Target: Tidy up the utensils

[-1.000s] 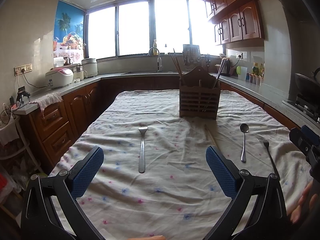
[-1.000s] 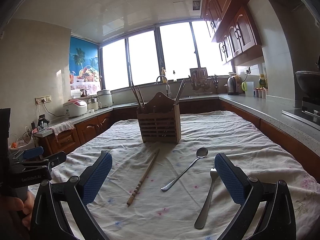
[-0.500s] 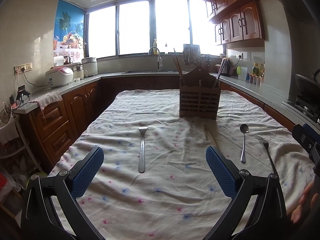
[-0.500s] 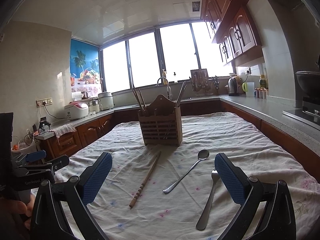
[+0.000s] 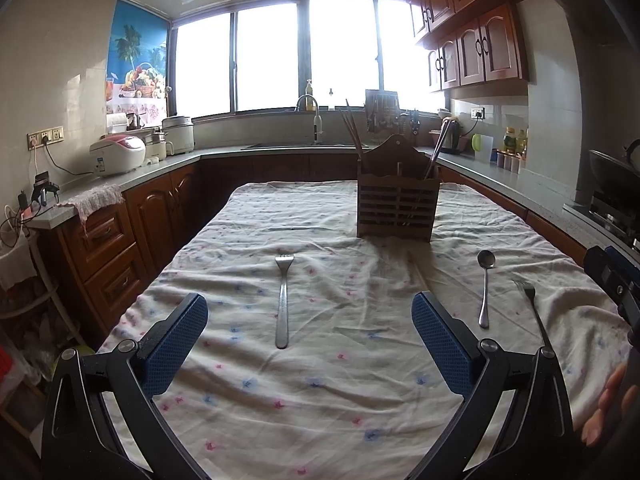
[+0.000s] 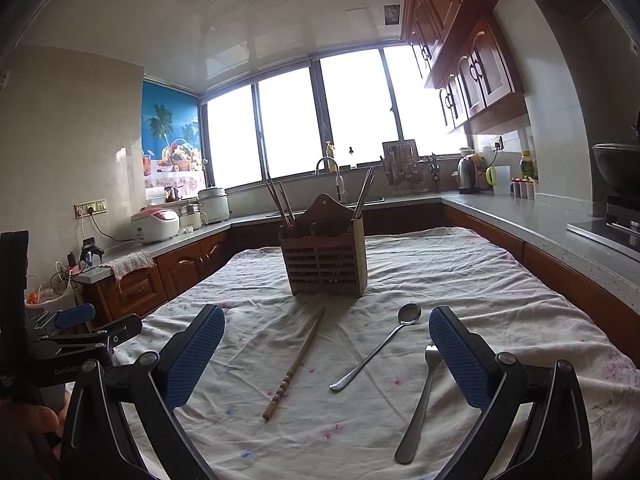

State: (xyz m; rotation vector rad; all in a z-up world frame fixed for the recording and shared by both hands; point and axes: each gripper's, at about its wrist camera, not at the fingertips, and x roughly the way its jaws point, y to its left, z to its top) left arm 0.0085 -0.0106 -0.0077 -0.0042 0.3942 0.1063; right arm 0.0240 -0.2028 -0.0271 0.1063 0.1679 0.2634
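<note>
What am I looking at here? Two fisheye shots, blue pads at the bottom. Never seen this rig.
No robot: a person holds a two-finger gripper in each hand, with a camera on each looking along its fingers. The blue pads are the fingertips. One picture is from the left gripper, the other from the right gripper. Both are open and hold nothing.

On the tablecloth stands a wooden utensil holder with chopsticks sticking out. Loose on the cloth: a fork ahead of the left gripper, and a chopstick, a spoon and a second fork ahead of the right. The job is putting these away, probably in the holder.
</note>
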